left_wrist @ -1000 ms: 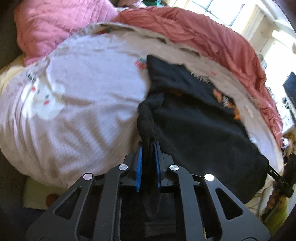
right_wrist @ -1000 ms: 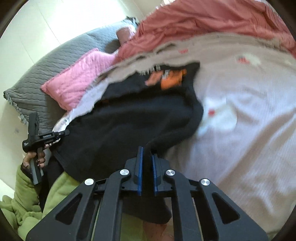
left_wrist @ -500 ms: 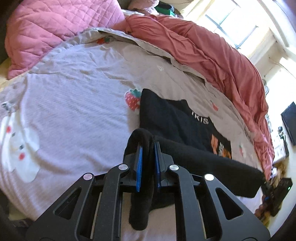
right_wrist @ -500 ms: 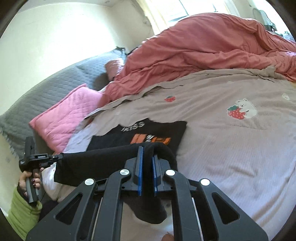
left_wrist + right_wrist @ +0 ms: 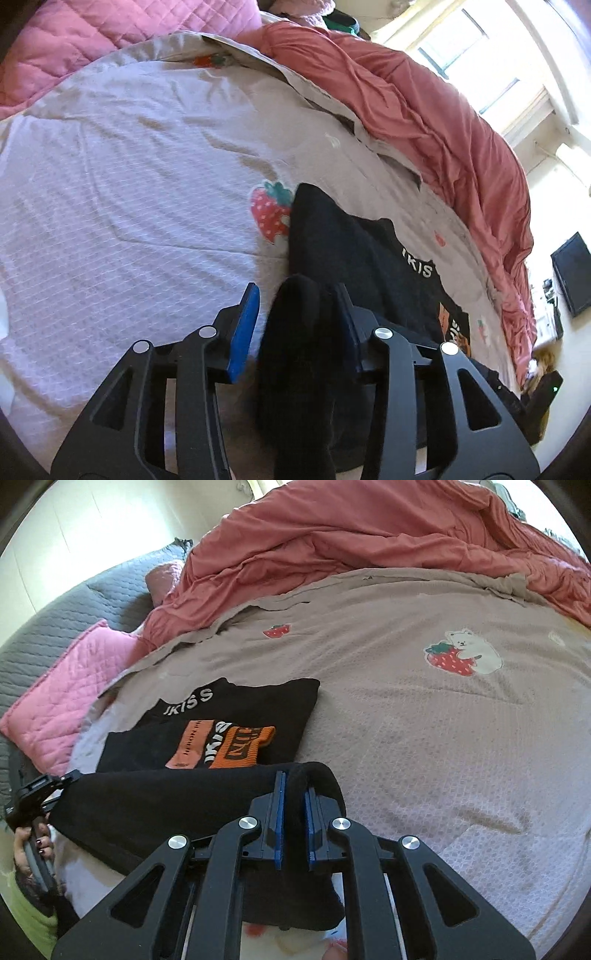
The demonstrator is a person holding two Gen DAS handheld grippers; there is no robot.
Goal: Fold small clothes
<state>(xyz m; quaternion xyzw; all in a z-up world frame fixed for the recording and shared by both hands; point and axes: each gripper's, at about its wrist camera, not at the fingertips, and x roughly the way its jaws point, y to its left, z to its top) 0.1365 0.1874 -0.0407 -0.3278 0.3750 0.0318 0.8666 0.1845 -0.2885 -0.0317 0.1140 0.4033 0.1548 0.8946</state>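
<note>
Two grippers work one black T-shirt (image 5: 236, 716) on the bed's strawberry-print blanket (image 5: 424, 738) — its near edge folded back over the orange print. The left gripper (image 5: 295, 306) has jaws opening, a bunched black corner loose between them. The right gripper (image 5: 293, 808) has narrow jaws opening too, its pads at the other folded corner.

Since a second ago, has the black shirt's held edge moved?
Yes. The black shirt edge has been carried up the bed toward the red duvet, folding over the orange print.
</note>
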